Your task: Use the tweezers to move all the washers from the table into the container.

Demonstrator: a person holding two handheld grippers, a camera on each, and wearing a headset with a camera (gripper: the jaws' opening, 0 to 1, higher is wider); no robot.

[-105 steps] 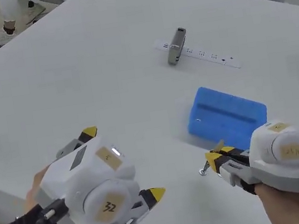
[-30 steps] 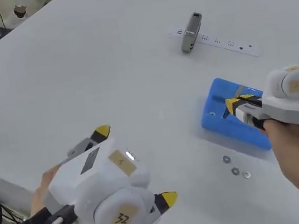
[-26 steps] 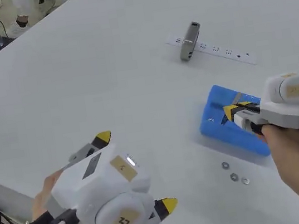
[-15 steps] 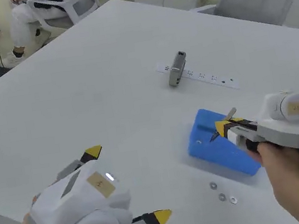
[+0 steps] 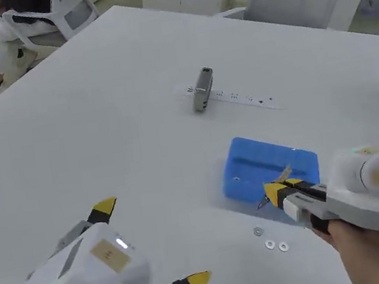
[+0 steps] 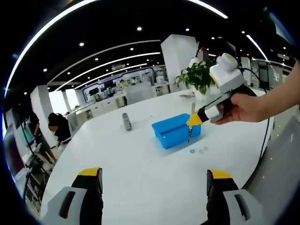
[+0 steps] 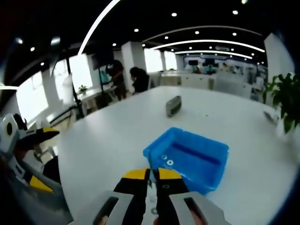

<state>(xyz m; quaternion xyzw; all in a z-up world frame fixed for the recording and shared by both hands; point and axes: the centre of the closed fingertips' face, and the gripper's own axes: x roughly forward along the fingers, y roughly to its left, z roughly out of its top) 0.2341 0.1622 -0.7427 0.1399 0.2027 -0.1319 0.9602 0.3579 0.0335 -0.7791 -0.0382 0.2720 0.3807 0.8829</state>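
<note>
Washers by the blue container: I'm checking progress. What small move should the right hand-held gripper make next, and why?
Probably lower the right hand-held gripper, shut on the metal tweezers, toward the nearest of three small metal washers lying on the white table just in front of the blue plastic container. The tweezer tips hang near the container's front edge.

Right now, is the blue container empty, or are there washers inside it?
Not empty: in the right gripper view, washers lie on the floor of the blue container.
</note>
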